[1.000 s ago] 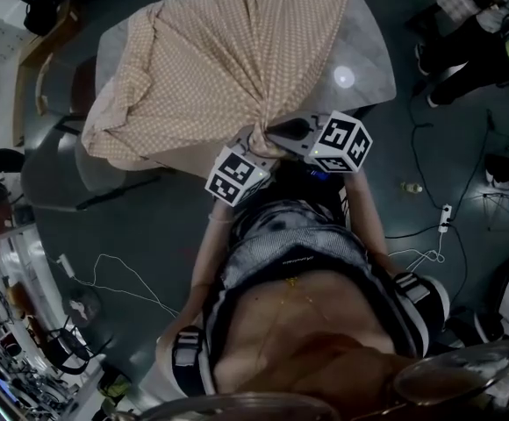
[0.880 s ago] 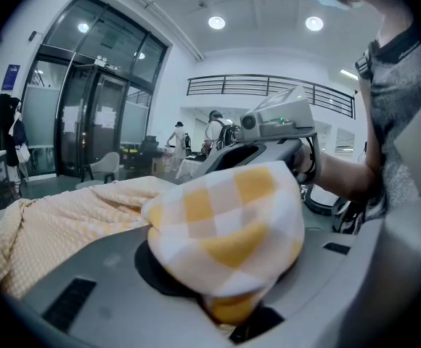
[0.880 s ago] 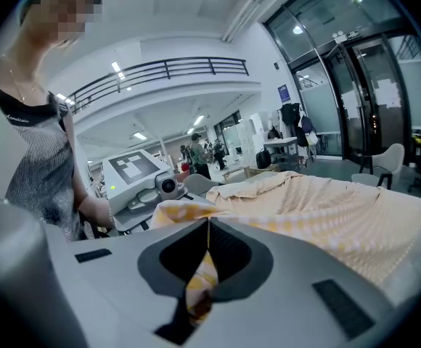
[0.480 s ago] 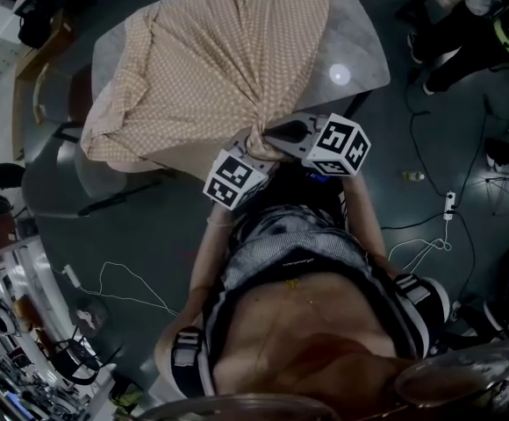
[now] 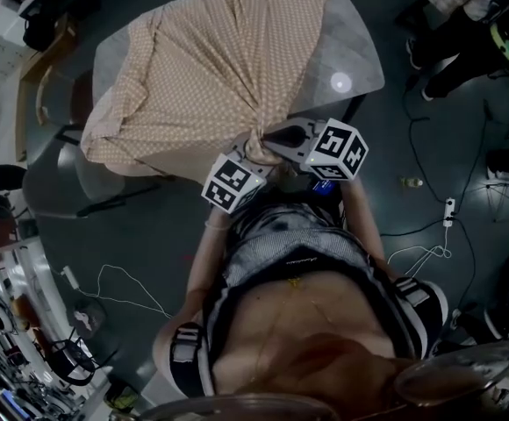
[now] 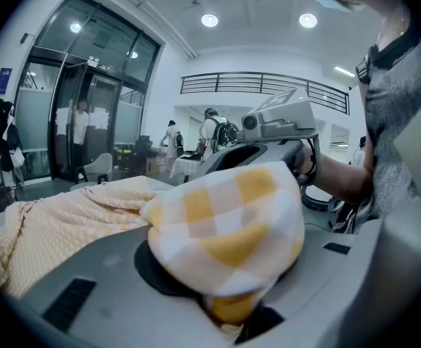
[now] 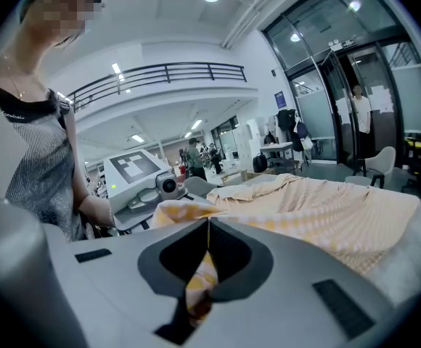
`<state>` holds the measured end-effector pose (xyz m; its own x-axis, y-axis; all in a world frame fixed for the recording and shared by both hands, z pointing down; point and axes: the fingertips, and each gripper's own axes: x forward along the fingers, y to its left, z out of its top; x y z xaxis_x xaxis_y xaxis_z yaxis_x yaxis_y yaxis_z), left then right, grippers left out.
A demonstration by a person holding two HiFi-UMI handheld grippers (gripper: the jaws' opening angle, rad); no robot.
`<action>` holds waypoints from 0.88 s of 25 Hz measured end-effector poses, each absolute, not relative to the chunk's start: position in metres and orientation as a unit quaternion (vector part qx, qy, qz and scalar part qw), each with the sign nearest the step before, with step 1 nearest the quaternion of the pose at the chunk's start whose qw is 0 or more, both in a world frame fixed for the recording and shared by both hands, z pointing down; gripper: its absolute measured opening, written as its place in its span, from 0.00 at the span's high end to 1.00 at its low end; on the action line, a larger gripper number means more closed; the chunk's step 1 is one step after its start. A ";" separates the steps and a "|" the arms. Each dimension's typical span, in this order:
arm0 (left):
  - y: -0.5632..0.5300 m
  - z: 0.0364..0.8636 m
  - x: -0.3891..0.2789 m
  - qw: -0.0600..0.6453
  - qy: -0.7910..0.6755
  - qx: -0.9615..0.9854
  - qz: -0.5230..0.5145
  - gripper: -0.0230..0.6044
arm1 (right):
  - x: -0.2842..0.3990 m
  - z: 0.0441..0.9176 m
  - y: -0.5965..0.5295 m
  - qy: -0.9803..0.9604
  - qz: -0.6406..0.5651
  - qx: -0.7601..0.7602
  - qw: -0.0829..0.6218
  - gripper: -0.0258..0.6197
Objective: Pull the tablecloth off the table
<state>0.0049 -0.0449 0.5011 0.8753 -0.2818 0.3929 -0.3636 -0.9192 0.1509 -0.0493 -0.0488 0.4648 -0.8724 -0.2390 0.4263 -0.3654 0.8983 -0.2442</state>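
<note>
A yellow-and-white checked tablecloth lies bunched across the grey table, drawn into a point at the near edge. My left gripper is shut on a thick fold of the tablecloth, which bulges over its jaws. Right beside it, my right gripper is shut on a thin pinch of the tablecloth, with the rest of the cloth spreading away over the table. Both grippers sit close together at the table's near edge, in front of the person's body.
The table's right part is bare, with a bright light reflection. A chair stands at the table's left. Cables and a power strip lie on the dark floor. People stand far off.
Both grippers have drawn slightly back toward the body with the cloth's gathered point, and more bare tabletop shows at the right. The grips have not changed.
</note>
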 end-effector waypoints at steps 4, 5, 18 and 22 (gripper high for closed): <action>-0.037 0.500 0.024 0.117 -0.175 0.959 0.189 0.74 | -0.030 0.463 -0.041 -0.955 0.161 0.156 0.194 0.86; -0.034 0.500 0.031 0.118 -0.176 0.959 0.190 0.74 | -0.023 0.463 -0.037 -0.955 0.161 0.155 0.193 0.86; 0.008 0.496 0.075 0.123 -0.206 0.952 0.190 0.74 | 0.021 0.458 0.008 -0.961 0.160 0.112 0.198 0.86; 0.023 0.495 0.077 0.124 -0.223 0.949 0.184 0.74 | 0.023 0.457 0.026 -0.962 0.155 0.104 0.197 0.86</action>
<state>0.0768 0.0229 0.4951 0.8328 -0.3771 0.4052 -0.4684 -0.8702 0.1530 0.0234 0.0255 0.4571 -0.9009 -0.1388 0.4111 -0.2611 0.9302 -0.2580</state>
